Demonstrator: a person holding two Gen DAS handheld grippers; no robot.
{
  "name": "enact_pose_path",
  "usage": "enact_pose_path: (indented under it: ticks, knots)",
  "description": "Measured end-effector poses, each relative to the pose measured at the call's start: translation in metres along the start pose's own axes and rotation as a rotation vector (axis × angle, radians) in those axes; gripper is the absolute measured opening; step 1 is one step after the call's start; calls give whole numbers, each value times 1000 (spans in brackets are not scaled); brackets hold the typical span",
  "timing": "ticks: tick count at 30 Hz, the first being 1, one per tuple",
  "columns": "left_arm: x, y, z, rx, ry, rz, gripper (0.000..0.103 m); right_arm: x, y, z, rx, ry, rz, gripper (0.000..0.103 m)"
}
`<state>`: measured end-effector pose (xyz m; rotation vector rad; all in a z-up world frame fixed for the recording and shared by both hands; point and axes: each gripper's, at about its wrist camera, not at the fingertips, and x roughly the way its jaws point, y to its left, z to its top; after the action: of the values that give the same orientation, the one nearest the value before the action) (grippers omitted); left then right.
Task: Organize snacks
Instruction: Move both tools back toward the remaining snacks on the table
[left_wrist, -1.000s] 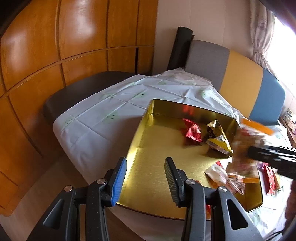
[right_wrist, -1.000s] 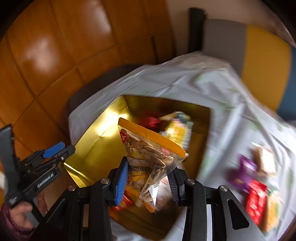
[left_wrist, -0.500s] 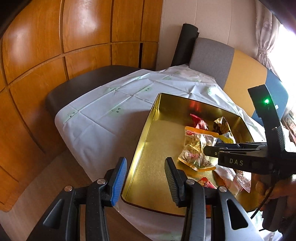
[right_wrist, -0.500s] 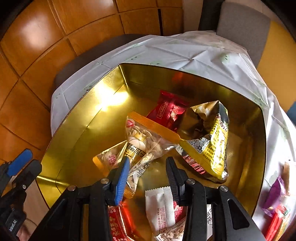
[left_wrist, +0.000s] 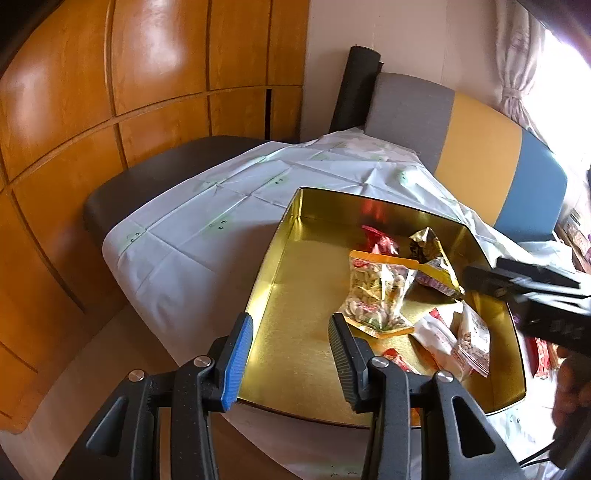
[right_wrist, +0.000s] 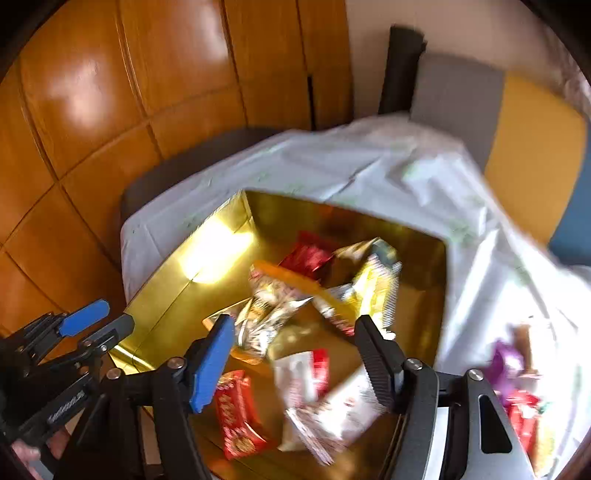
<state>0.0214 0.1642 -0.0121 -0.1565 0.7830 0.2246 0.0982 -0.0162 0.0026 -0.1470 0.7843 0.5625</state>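
A gold tin (left_wrist: 281, 236) stands on the white cloth and holds several snack packets. A clear nut bag with an orange top (left_wrist: 376, 291) (right_wrist: 269, 306) lies loose in its middle, beside a yellow bag (left_wrist: 434, 258) (right_wrist: 373, 280) and a red packet (left_wrist: 380, 242). My right gripper (right_wrist: 295, 354) hangs above the tin's near part. Its jaws are opening and nothing is between them. It shows blurred at the right of the left wrist view (left_wrist: 476, 280). My left gripper (left_wrist: 290, 354) stands open over the tin's near left corner, gripping nothing.
White packets (right_wrist: 325, 398) and a red one (right_wrist: 236, 410) lie in the tin's near end. Purple (right_wrist: 506, 362) and red (right_wrist: 524, 413) packets lie on the cloth at the right. Behind are wooden panels (left_wrist: 147, 74), a dark seat (left_wrist: 155, 170) and a grey, yellow and blue backrest (left_wrist: 480, 147).
My right gripper brought the nut bag down into the tin, let it go, widened its jaws and drew back. The left gripper stayed where it was.
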Motion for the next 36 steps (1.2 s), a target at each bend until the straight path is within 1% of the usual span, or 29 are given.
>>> enact_pose_path:
  ticks: [2,3,5,8,10,14,19,21,24,26,29,30,32,33,36]
  knots:
    - [-2,-4,0,10,0,-8,43,-21,-8,-3,0,-66,-32,81]
    - [-3,-6,-1,19,-4,-11,43,-32,-14,-5,1,-99,-55,83]
    - [-6,-11,-2,36,-8,-13,43,-50,-25,-8,2,-147,-109,94]
    - [-10,-19,-4,60,-8,-24,43,-76,-48,-17,33,-211,-192,102]
    - [-12,-25,-5,76,-10,-27,43,-89,-66,-22,82,-224,-220,103]
    - [-14,-35,-8,105,-4,-38,43,-109,-109,-37,194,-226,-247,103]
    - [-18,-52,-12,151,-1,-50,43,-132,-156,-54,279,-215,-307,103]
    - [-19,-57,-13,166,1,-52,43,-142,-173,-62,312,-223,-335,103]
    - [-19,-66,-15,190,4,-57,43,-165,-192,-71,340,-277,-391,103]
    - [-20,-72,-16,207,4,-59,43,-185,-199,-76,348,-342,-435,103]
    - [-22,-79,-17,229,2,-63,43,-208,-209,-82,359,-445,-557,103]
    - [-22,-81,-18,234,2,-66,43,-209,-214,-84,360,-454,-588,103]
    - [-24,-86,-18,247,2,-70,43,-203,-226,-85,345,-387,-607,103]
    - [-24,-89,-19,255,2,-72,43,-199,-234,-87,346,-342,-596,103]
    - [-24,-95,-19,273,8,-82,43,-189,-260,-101,392,-253,-565,103]
